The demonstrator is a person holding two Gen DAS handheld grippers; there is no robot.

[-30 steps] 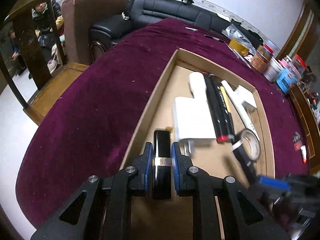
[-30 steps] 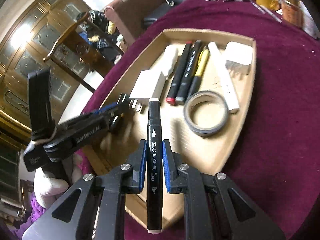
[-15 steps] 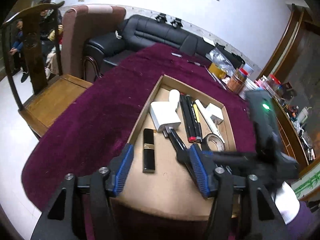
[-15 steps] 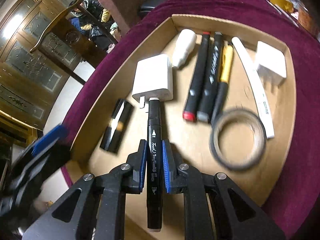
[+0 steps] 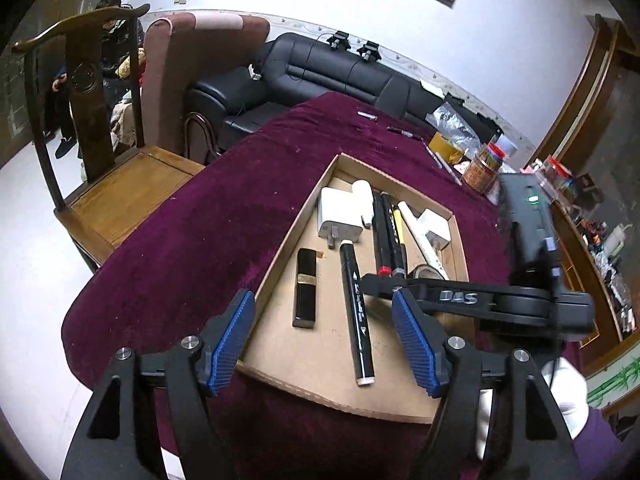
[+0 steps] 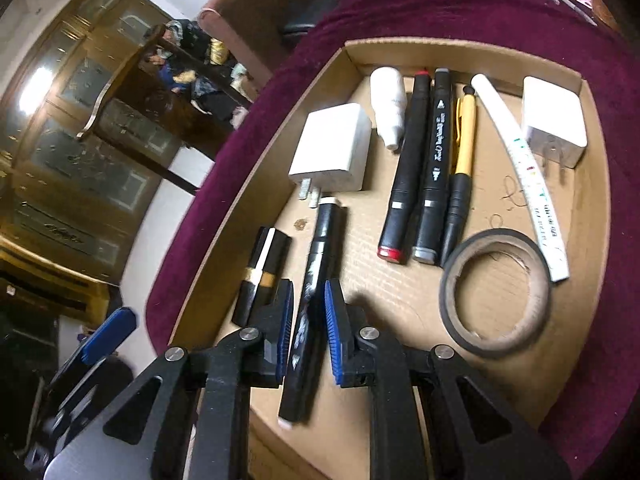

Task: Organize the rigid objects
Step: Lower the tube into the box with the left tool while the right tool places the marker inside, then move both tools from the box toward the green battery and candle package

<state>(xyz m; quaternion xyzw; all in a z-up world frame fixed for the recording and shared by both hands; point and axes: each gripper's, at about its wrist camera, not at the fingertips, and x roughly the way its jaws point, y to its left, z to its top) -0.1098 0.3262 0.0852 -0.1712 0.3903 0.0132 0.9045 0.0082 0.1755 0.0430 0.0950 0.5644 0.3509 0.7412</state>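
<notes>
A cardboard tray (image 5: 320, 354) (image 6: 460, 50) sits on the purple cloth. A black case with a gold band (image 5: 305, 288) (image 6: 262, 276) lies free by the tray's left wall. My left gripper (image 5: 324, 340) hovers above the tray's near edge. Its jaws are opening, with nothing pressed between them. Beside the case my right gripper (image 6: 308, 328) is shut on a black marker (image 6: 316, 264) (image 5: 356, 312). The marker is low over the tray floor, its tip near a white charger (image 6: 332, 148). In the right wrist view, one blue pad of the left gripper (image 6: 108, 336) shows at the lower left.
Further in the tray lie a white bottle (image 6: 388, 104), two black markers (image 6: 408, 168), a yellow pen (image 6: 464, 140), a white strip (image 6: 520, 160), another charger (image 6: 554, 120) and a tape roll (image 6: 496, 292). A wooden chair (image 5: 120, 192) stands to the left, and jars (image 5: 484, 164) at the far right.
My left gripper let go of the black case, opened wide and drew back and up. My right gripper carried the marker down into the tray beside the case.
</notes>
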